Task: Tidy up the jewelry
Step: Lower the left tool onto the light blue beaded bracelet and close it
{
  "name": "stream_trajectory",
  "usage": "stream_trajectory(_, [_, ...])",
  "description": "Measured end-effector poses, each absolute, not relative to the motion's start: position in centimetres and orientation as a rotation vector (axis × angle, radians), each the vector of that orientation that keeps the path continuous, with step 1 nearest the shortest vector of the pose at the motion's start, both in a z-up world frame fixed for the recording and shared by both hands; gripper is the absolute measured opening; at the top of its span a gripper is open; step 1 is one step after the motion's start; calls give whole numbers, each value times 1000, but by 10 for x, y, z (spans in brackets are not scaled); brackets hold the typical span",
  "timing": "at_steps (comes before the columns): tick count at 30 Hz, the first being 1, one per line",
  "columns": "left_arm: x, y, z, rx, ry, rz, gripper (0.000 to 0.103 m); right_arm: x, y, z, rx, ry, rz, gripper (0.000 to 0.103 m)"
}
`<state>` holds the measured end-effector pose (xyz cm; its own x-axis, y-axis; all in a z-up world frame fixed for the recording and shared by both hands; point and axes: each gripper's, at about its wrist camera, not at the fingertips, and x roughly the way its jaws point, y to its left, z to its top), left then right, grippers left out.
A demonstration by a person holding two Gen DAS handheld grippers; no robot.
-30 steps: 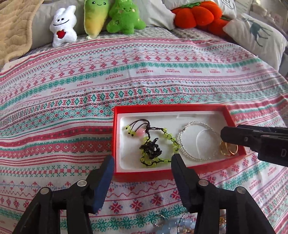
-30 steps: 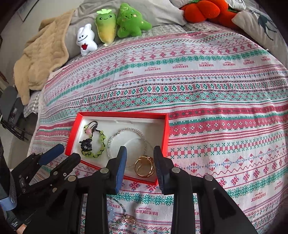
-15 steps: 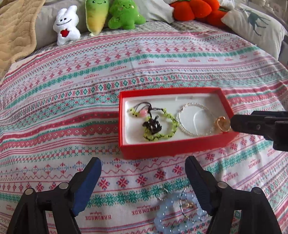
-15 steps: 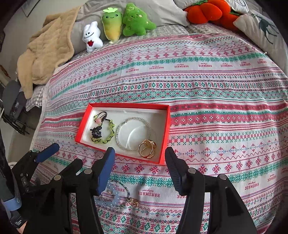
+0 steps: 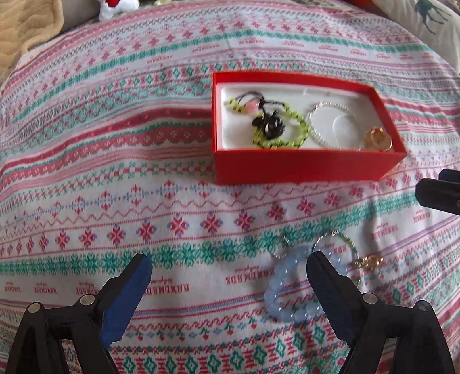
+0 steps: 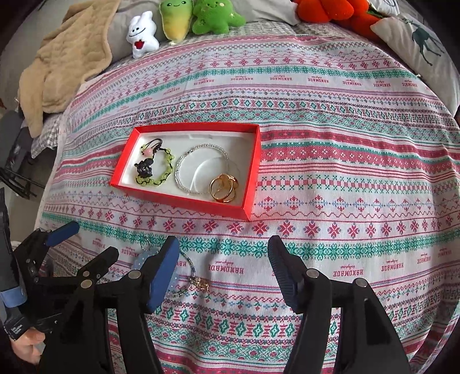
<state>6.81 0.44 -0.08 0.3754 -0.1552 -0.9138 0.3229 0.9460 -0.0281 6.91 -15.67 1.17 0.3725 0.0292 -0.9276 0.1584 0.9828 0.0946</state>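
A red jewelry box point(image 5: 302, 168) point(image 6: 184, 198) lies on the patterned bedspread. It holds a green beaded bracelet with a black charm point(image 5: 270, 126) point(image 6: 149, 169), a clear bead bracelet point(image 5: 327, 123) point(image 6: 201, 167) and gold rings point(image 5: 378, 139) point(image 6: 222, 185). A light blue bead bracelet point(image 5: 283, 290) and a thin beaded chain with a gold clasp point(image 5: 368, 260) point(image 6: 198, 282) lie on the bedspread in front of the box. My left gripper point(image 5: 228, 276) is open and empty, its right finger over the blue bracelet. My right gripper point(image 6: 222, 256) is open and empty, nearer than the box.
Plush toys point(image 6: 172, 20) line the far edge of the bed with an orange plush point(image 6: 330, 8), a deer-print pillow point(image 6: 422, 40) at the right and a beige blanket point(image 6: 66, 63) at the far left. The right gripper's tip shows in the left wrist view point(image 5: 437, 192).
Both grippers have pulled back from the box toward me. The right gripper has opened wide and left the gold rings in the box. The loose jewelry in front of the box has come into view.
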Motion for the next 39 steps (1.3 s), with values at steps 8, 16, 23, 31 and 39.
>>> stream_trajectory(8, [67, 6, -20, 183, 1241, -298, 91, 62, -150, -4, 177, 1264, -93, 67])
stream_trajectory(16, [70, 3, -37, 143, 1315, -328, 91, 63, -140, -15, 153, 1303, -97, 67])
stream_trajectory(23, [71, -3, -44, 158, 1313, -330, 72, 65, -138, -19, 160, 1309, -102, 67])
stream_trajectory(31, [65, -27, -52, 197, 1317, -347, 35, 67, -135, -22, 160, 1311, -104, 67])
stream_trajectory(39, [57, -36, -48, 195, 1307, -357, 9, 71, -135, -28, 182, 1313, -104, 67])
